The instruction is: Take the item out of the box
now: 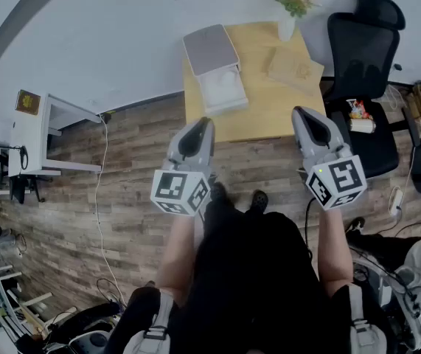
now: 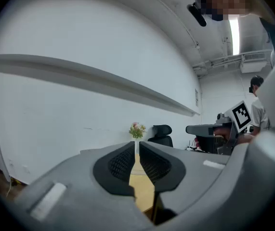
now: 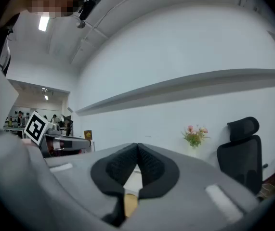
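The table (image 1: 269, 102) carries the open white box (image 1: 223, 100) at its left edge, lid raised. The item inside shows only as a pale shape in the tray. The left gripper (image 1: 198, 126) and right gripper (image 1: 304, 115) are both closed on nothing, short of the table. Risk: reaching in with jaws together would likely shove the box off that edge. If the tray is not steadied, it may lift with the item.

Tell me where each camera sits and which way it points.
Head view: on the person's head, looking down at light wooden table, white box, left gripper, right gripper, forearms.
Left gripper view: on left gripper, level past its shut jaws toward white wall.
Right gripper view: same, on right gripper.
Gripper views share pink flowers, black office chair.
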Motion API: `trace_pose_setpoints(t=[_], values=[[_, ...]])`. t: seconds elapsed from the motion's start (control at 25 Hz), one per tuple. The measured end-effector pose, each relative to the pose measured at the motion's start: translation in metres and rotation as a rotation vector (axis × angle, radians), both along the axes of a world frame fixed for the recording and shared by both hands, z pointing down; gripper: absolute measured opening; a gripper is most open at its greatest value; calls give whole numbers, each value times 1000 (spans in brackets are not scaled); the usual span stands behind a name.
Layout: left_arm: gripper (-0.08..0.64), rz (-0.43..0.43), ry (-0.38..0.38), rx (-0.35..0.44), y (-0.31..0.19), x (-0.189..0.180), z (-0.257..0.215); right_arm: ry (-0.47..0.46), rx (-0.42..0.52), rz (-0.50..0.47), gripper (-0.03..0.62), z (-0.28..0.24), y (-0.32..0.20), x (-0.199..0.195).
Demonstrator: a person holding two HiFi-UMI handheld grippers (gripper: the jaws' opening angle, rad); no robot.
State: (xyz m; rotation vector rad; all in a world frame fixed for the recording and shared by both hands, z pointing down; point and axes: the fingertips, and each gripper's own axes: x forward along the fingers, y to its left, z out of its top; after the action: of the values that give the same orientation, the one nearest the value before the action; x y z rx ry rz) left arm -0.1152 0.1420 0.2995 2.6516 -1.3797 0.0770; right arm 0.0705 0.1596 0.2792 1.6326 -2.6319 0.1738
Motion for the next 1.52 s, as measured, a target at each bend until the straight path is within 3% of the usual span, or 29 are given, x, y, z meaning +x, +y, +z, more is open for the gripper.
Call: trace_pose_setpoints(t=[0.44, 0.64, 0.76, 1.52], values=[[35, 13, -4, 0, 15, 14, 1, 15, 14, -10, 2, 1, 16, 4], [34, 21, -14, -10, 21, 22, 4, -82, 14, -42, 2, 1, 22, 8], [35, 25, -22, -15, 25, 24, 6, -92, 11, -47, 2, 4, 28, 10], [35, -10, -31, -76, 31, 14, 35, -101, -86, -49, 2, 40, 21, 13]])
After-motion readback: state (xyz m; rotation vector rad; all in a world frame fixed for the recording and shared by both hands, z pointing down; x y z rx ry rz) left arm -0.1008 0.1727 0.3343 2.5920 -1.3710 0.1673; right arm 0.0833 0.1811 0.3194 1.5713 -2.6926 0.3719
